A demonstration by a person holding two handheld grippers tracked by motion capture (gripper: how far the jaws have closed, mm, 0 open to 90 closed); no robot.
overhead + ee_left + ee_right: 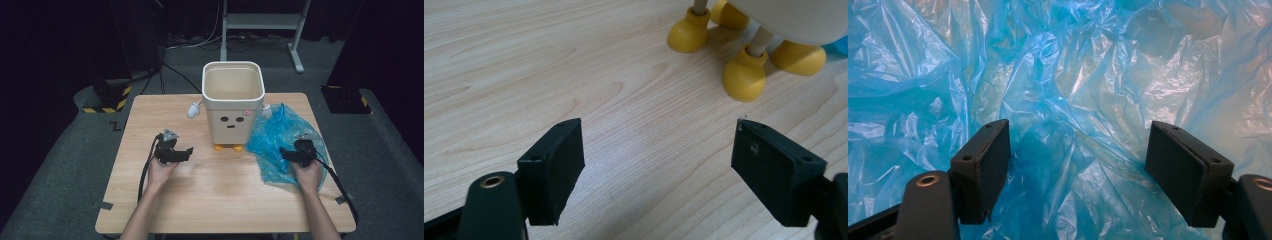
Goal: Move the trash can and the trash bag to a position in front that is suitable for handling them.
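Observation:
A cream bin with a drawn face, small white arms and yellow feet stands upright at the back middle of the wooden table. To its right lies a crumpled blue plastic bag. My left gripper is left of the bin, pointing toward its feet. Its jaws are open over bare wood with nothing between them. My right gripper hovers over the bag's near part. In the right gripper view its jaws stand open just above the wrinkled blue film, not pinching it.
Grey tape tabs mark the table's front corners. Behind the table stand a white metal frame and cables on the grey floor. Black-and-yellow striped bases sit at the back left and back right. Bare wood stretches between the two hands.

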